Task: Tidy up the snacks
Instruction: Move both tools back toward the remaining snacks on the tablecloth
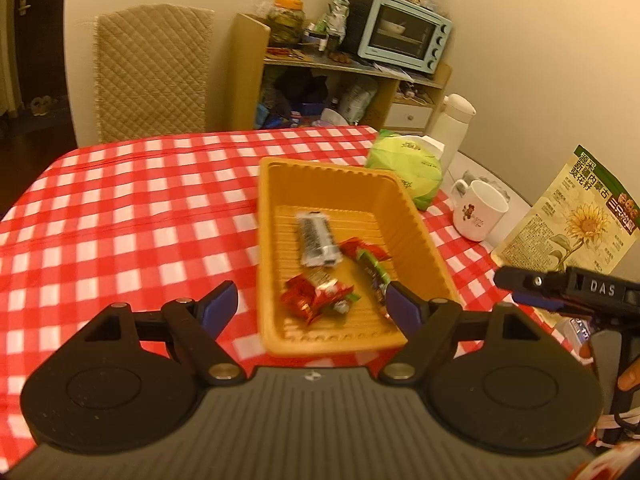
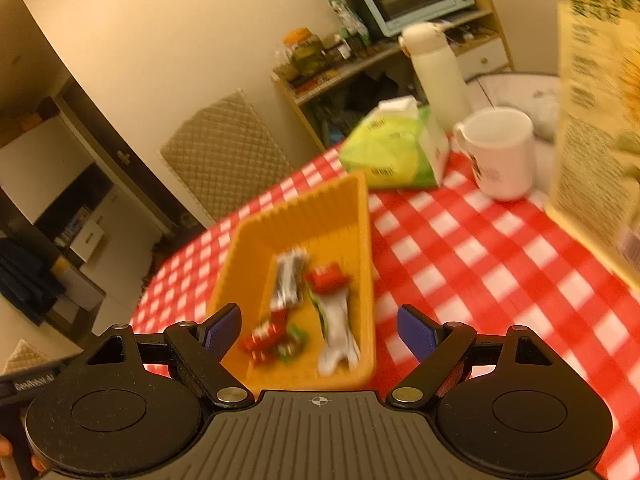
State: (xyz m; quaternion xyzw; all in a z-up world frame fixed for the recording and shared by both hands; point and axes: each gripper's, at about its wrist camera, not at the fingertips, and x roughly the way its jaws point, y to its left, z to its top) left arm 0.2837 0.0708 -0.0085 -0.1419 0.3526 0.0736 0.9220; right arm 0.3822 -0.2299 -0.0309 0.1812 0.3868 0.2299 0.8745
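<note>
The left tongs are standing wide apart with nothing between the blue pads, hanging just over the near end of the orange basket; the right tongs are likewise spread and empty, looking down on the same basket from its other side. Neither pair is touching a wrapper, which suggests both are sitting clear of a drop rather than reaching for a pick.

The snacks are lying loose on the ribbed floor of the basket: a silver-and-black bar toward the middle, a red packet nearer the front wall, and a red-and-green wrapped piece running along the right wall; from the right wrist view they are blurring into red, white and green streaks, so their printing is not readable. The basket is sitting on the red-checked desk, probably placed centrally so either hand can be feeding it.

Along the far edge a green tissue pack, a white mug, a white flask and a tall sunflower-seed bag are standing well apart from the basket; the seed bag, being a snack, may be what is waiting to be tidied next.
</note>
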